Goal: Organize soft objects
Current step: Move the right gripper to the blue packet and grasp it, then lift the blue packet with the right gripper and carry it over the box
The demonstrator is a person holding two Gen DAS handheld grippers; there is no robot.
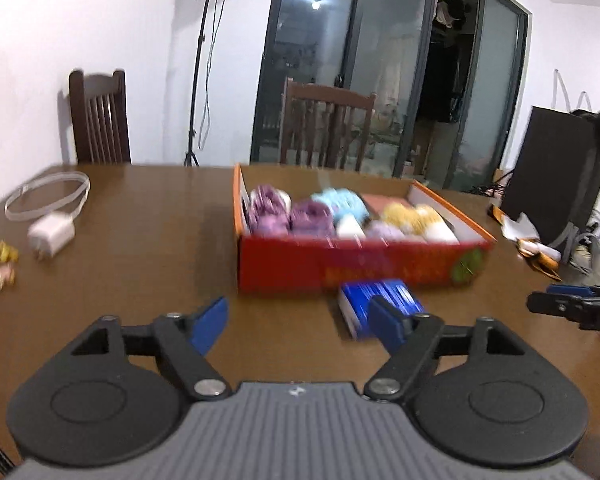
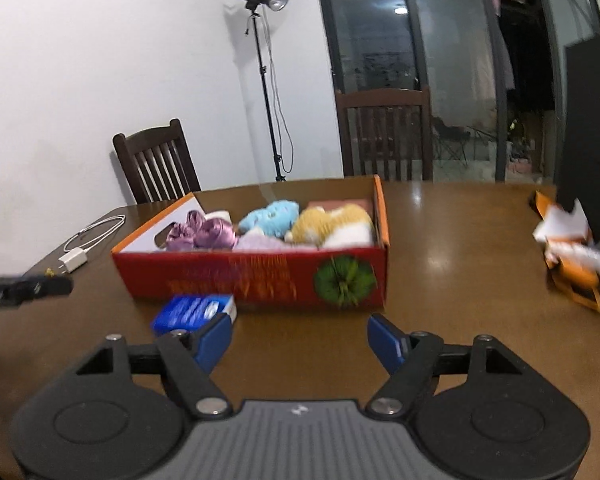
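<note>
Both left gripper and right gripper gape empty; blurry plush toys fill the red box, probably light, squashy, pinch mid-body.

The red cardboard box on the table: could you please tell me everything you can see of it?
The red cardboard box is a shallow, open-topped carton with orange rims and white inner walls; one end wall has a handle cut-out. Its long front side carries blurred yellow print and a green round picture. It sits flat on the brown wooden table, filled with soft toys: purple, light blue and yellow-and-white. A small blue packet lies close against its front. Nothing grips it.
</note>
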